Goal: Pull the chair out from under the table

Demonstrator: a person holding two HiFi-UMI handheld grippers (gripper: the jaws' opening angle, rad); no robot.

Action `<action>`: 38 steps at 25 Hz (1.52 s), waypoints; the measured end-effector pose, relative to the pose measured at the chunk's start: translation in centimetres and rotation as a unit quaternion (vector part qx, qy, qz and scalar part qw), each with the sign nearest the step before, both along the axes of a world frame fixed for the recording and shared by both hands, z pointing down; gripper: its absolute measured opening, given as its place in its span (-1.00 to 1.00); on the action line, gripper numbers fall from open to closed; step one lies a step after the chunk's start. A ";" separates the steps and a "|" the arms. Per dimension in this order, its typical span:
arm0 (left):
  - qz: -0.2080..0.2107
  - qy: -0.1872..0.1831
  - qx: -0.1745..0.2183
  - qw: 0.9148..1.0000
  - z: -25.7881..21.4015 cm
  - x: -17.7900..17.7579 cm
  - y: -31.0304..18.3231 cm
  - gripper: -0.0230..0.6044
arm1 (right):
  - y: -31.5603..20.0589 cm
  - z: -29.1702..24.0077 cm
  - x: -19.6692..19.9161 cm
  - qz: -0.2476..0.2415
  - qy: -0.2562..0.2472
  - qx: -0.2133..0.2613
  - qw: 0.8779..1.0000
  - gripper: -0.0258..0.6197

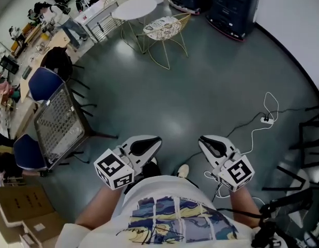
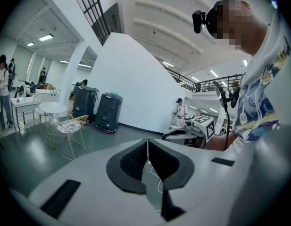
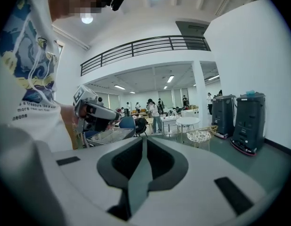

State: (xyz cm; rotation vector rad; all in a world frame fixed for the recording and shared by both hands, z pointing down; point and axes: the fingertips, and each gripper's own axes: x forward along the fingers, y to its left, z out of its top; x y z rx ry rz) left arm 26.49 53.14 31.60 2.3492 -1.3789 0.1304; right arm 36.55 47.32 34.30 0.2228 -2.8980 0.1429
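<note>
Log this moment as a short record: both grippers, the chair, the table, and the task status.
left gripper: shut, empty, low in the head view
right gripper: shut, empty, level with the left one
chair: wire frame, patterned seat, upright, right beside the table, far from both grippers
table: round, white, top bare
task status: chair not yet touched

left hand-held gripper [image 1: 154, 140] jaws together, empty; right hand-held gripper [image 1: 204, 140] likewise
</note>
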 end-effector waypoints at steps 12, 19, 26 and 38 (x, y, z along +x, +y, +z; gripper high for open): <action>-0.006 0.027 0.012 1.000 2.7 -13.0 -7.4 -0.87 | -7.1 3.2 -13.8 0.001 0.050 0.006 0.999 -0.51; 0.015 0.024 0.020 0.999 0.8 -28.2 -13.0 -0.87 | -14.1 2.4 -27.8 0.050 0.078 -0.016 0.996 -0.52; 0.004 0.022 0.035 0.999 -0.4 -37.3 -17.1 -0.87 | -20.8 2.4 -36.7 0.084 0.079 -0.047 0.992 -0.51; -0.029 0.028 -0.011 0.999 2.2 -48.1 -33.4 -0.87 | -42.4 8.1 -48.2 0.099 0.081 -0.135 0.983 -0.51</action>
